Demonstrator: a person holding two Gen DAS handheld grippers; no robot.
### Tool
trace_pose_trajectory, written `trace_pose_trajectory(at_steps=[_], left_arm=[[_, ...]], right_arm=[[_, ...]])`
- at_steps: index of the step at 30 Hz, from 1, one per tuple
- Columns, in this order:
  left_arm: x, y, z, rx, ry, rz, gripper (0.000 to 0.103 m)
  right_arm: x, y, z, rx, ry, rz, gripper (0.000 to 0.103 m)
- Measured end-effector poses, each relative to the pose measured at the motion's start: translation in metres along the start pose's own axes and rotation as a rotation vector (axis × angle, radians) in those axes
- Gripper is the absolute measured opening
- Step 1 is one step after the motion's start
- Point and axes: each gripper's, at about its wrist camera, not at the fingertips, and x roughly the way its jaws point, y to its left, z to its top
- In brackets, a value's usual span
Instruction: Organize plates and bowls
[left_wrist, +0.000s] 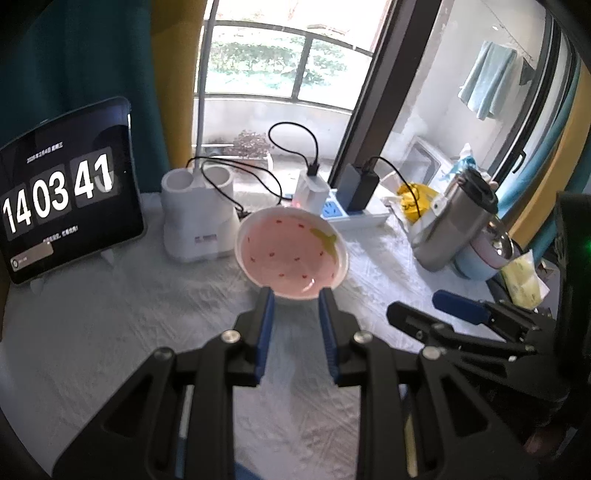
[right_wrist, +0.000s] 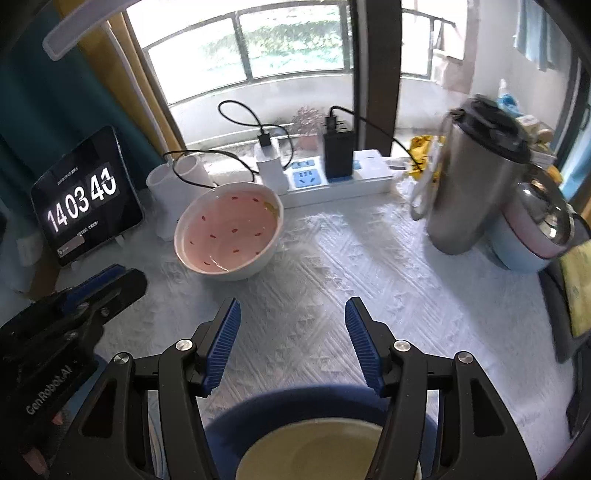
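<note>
Left tool (left_wrist: 295, 295) sits with its blue-padded fingers parted on my feed, their tips right at the near rim of the pink bowl (left_wrist: 291, 251); I cannot tell whether they touch it or hang just short, and nothing is clamped between them. That bowl, white outside with small red marks and a yellow-green patch inside, stands upright on the white-clothed bench (left_wrist: 129, 314), just in front of the white twin-cup holder (left_wrist: 197, 218) and near the power strip (left_wrist: 354, 218). From the right wrist view, the right tool (right_wrist: 292, 310) is spread wide over bare cloth and holds nothing, well apart from the pink bowl, which lies ahead and to its left. Directly under that tool, at the near edge of the view, I see a blue plate (right_wrist: 251, 413) with a cream dish (right_wrist: 314, 446) resting on it, partly hidden by the tool's frame. A tablet (left_wrist: 70, 192) showing a clock leans at the left, and a steel tumbler (right_wrist: 476, 181) stands at the right beside a pink-and-blue container (right_wrist: 535, 232).
</note>
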Motion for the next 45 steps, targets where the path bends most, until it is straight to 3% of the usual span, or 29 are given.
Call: trace_pose_trajectory(at_steps=[13,26,39,45], left_arm=[[0.048,0.005,0.021,-0.011,0.045,0.076,0.026],[0.082,0.007,0.023,-0.011,0.098,0.126,0.026],[0.078,0.012,0.026,-0.011,0.075,0.139,0.026],[0.093,0.012,0.028,-0.013,0.116,0.118,0.026]], right_arm=[[0.044,0.001,0.028,-0.105,0.051,-0.031,0.062],[0.074,-0.003,0.044,-0.074,0.106,0.027,0.061],[0.079,-0.013,0.052,-0.043,0.108,0.069,0.048],[0.097,-0.016,0.058,0.017,0.188,0.133,0.046]])
